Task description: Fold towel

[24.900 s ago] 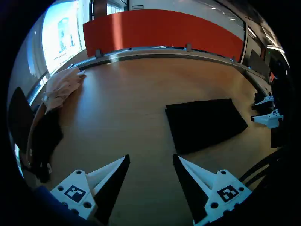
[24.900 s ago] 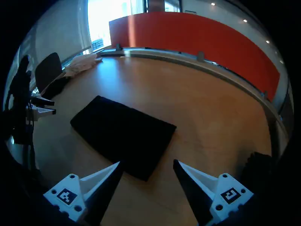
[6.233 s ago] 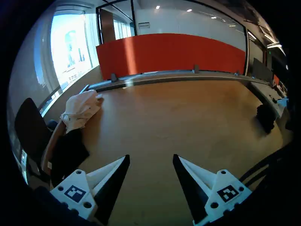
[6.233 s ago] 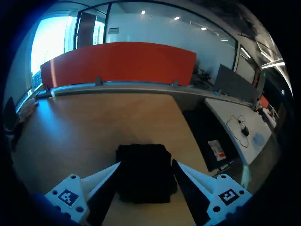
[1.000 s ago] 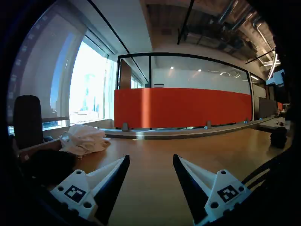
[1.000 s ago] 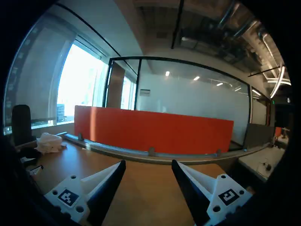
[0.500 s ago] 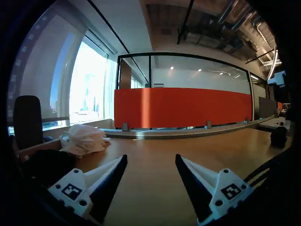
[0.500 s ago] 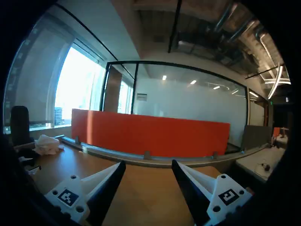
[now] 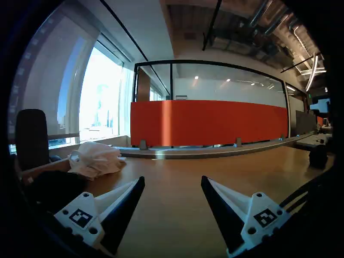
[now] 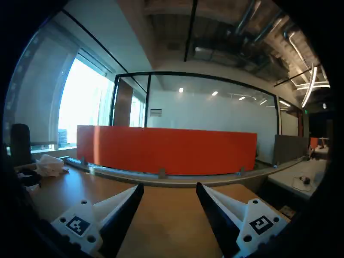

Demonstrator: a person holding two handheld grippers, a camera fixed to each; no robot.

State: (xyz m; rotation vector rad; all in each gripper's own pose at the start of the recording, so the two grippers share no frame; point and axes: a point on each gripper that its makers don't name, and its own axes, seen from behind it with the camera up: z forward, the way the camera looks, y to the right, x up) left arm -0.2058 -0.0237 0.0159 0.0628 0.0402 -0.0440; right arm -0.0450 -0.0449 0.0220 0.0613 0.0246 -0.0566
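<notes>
We held the left gripper (image 9: 172, 178) low and level over the wooden worktop (image 9: 241, 165), its two fingers spread wide with nothing between them. The right gripper (image 10: 170, 185) was likewise parted and empty, and it looked across bare wood toward the orange partition (image 10: 167, 150).

The only thing we could take for the towel was a small dark bundle (image 9: 319, 155) at the far right edge of the worktop in the left gripper view, well apart from both grippers. It was too small and too dark for us to make out its folds. A heap of pale cloth (image 9: 94, 159) lay at the left end, with a darker cloth (image 9: 56, 189) just beside it, nearer the camera, and a chair back (image 9: 30, 137) behind them.

We judged that the folding itself was over, or nearly so. Neither gripper touched any fabric, both were aimed out over the worktop instead of down at it, and the bundle looked compact and set aside.

If that was right, the next move called only for resting the grippers. If another piece was to be folded, the heap at the left end was the likely one. We would then need to tip the left gripper downward, carry it over there and find a free edge before closing on it.
</notes>
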